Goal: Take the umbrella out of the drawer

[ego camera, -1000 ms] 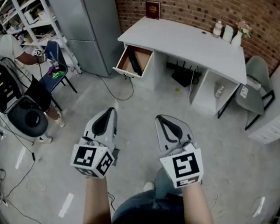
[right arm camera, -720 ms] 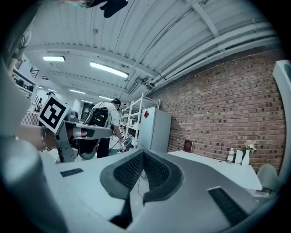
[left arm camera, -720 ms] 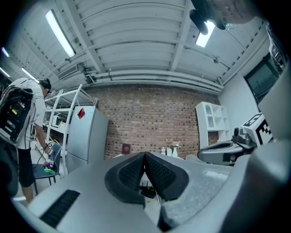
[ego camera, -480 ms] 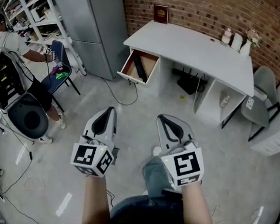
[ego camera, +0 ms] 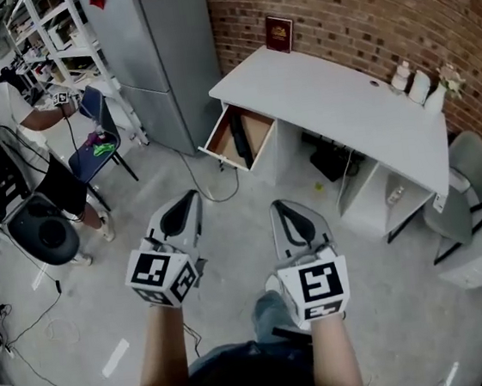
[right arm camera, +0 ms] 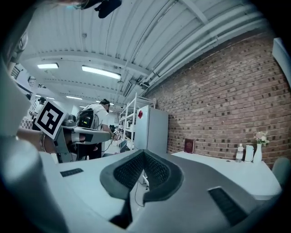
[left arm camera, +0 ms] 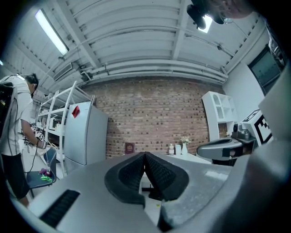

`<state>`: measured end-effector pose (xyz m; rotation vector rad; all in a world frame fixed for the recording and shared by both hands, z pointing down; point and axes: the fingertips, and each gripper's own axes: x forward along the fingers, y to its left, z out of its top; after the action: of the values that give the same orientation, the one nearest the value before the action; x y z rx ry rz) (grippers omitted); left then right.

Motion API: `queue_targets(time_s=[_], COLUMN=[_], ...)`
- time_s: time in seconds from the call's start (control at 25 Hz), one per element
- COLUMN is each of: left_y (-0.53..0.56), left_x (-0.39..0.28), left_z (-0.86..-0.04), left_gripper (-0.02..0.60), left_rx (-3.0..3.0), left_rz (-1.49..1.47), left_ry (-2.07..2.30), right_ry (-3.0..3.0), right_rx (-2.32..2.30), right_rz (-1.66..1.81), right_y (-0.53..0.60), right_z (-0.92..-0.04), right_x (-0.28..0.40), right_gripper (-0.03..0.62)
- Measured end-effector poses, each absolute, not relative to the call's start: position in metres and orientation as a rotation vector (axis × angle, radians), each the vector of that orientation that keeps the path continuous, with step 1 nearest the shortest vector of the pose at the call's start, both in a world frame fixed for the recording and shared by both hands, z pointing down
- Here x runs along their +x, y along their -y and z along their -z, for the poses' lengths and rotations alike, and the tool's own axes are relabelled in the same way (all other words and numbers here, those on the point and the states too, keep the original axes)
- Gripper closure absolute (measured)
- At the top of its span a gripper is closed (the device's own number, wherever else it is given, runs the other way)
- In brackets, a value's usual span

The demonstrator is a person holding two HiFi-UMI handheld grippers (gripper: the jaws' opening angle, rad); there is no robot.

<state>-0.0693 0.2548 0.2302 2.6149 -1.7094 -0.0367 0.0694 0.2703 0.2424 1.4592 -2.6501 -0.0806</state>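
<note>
**While the umbrella waits in the drawer, both tongs are well short of it**

Since the umbrella (ego camera: 240, 140) lies as a long dark shape along the inside of the open drawer (ego camera: 257, 130), nothing of the task proper looks done beyond the drawer standing pulled out. The shape is too small to make out a handle or strap, and I take it for the umbrella from the task alone. Beside it the drawer shows only bare brown bottom; whether anything smaller lies in there I cannot tell.

The drawer hangs out of the left end of the white table (ego camera: 334, 99), under its top. On that top stand a dark red book (ego camera: 279, 32) against the brick wall and a few pale bottles (ego camera: 410, 82) near the far end. Under the table, a black object (ego camera: 334, 155) sits in the knee space, and an open side shelf (ego camera: 394, 196) holds something small that I cannot name.

The left tongs (ego camera: 191, 195) and the right tongs (ego camera: 279, 205) are held out over the grey floor, well apart from the drawer, both pointing towards the table. Each pair is clenched, ribbed pads meeting, with nothing between them.

What is left, by my reckoning, is nearly everything: closing the distance, opening a pair of tongs, gripping the umbrella and lifting it clear of the drawer walls.
</note>
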Motion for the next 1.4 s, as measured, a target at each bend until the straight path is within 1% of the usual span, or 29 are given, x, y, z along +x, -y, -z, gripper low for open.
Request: queue_targets(time_s=[0.4, 0.6, 0.88, 1.16, 1.4], left_y=[-0.106, -0.048, -0.007, 0.021, 0.066], left_x=[-0.036, -0.024, -0.028, -0.044, -0.055], left_z=[-0.239, -0.254, -0.281, -0.309, -0.332], left_gripper=[0.584, 0.584, 0.584, 0.584, 0.584], left_rx=[2.593, 2.559, 2.469, 2.397, 2.382], left_rz=[-0.095, -0.120, -0.162, -0.198, -0.208], left_ry=[1.716, 1.725, 1.746, 1.722, 1.676], right_ry=[2.655, 2.655, 2.657, 2.624, 2.558], right_rx=[1.425, 1.420, 1.364, 1.368, 1.358], right_rz=[0.010, -0.044, -0.107, -0.192, -0.289], right_y=[-0.122, -0.061, -0.020, 0.009, 0.046], right_z=[-0.247, -0.258, -0.277, -0.299, -0.325], right_x=[0.096, 0.111, 0.110, 0.106, 0.101], right_gripper=[0.602, 0.602, 0.602, 0.602, 0.602])
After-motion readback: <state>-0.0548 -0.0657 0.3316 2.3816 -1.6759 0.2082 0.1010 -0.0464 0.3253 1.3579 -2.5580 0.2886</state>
